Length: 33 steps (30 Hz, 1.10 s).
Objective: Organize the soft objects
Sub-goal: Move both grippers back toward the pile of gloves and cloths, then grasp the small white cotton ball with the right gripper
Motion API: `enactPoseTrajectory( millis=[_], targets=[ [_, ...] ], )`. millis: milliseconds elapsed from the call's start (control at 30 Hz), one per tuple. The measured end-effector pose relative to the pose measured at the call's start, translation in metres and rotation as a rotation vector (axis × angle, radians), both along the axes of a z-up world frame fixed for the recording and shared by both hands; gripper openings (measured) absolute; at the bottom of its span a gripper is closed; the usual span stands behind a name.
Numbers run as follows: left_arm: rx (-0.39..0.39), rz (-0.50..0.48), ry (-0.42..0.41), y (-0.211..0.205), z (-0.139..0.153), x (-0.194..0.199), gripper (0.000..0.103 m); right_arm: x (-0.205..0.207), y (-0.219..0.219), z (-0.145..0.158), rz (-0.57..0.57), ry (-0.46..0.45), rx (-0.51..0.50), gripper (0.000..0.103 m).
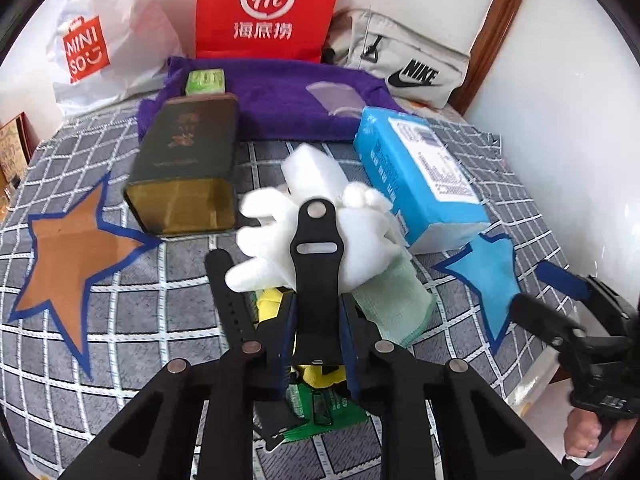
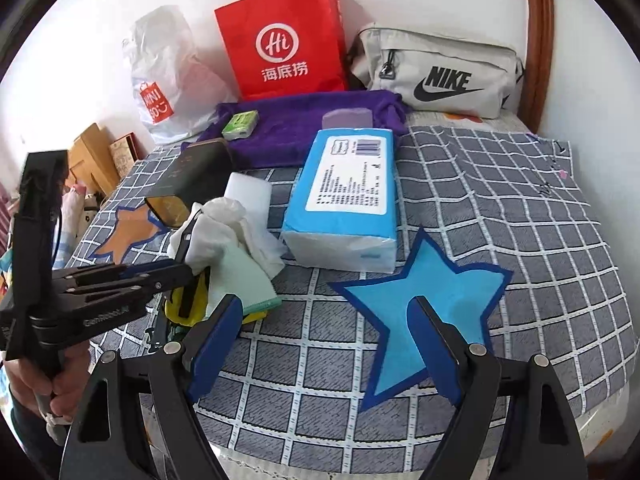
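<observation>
Black strap (image 1: 316, 280), pinched upright between the pressed-together pads of the left hand-held gripper (image 1: 316, 344), over a white glove (image 1: 280, 248) on the checked bedcover (image 2: 500, 216), likely for sorting. Right hand-held gripper (image 2: 328, 344): spread, empty, above the blue star (image 2: 436, 300).

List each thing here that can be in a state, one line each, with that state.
Left tongs: shut on the black watch strap.
Right tongs: open, empty, over the blue star.
Black watch strap: gripped, draped over the white glove.
Dark tin: on its side, open end facing the camera.
Tissue pack: lying flat, sealed.
Red paper bag: upright.
</observation>
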State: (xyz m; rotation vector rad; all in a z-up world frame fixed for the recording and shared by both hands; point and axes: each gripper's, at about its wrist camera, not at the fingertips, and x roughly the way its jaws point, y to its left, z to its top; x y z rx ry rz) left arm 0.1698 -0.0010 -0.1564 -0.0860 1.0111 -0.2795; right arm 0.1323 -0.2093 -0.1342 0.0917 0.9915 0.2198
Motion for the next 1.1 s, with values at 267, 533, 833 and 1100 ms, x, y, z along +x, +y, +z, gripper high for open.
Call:
enactPoseTrajectory(
  millis=[267,533,833,1100],
  targets=[
    [-0.017,0.048,-0.027,0.029,0.017,-0.010,0.020,0.007,0.022,0.000,0.034,-0.002,-0.001,0.084],
    [0.010,0.121,-0.042,0.061,0.013,-0.015,0.020,0.032,0.045,0.003,0.044,-0.034,0.038,0.080],
    [-0.038,0.181,-0.014,0.087,0.000,-0.012,0.020,0.071,0.077,-0.008,0.082,-0.014,0.114,0.053],
    [-0.082,0.197,-0.002,0.097,-0.006,-0.013,0.020,0.092,0.092,-0.026,0.111,0.048,0.092,0.025]
  ],
)
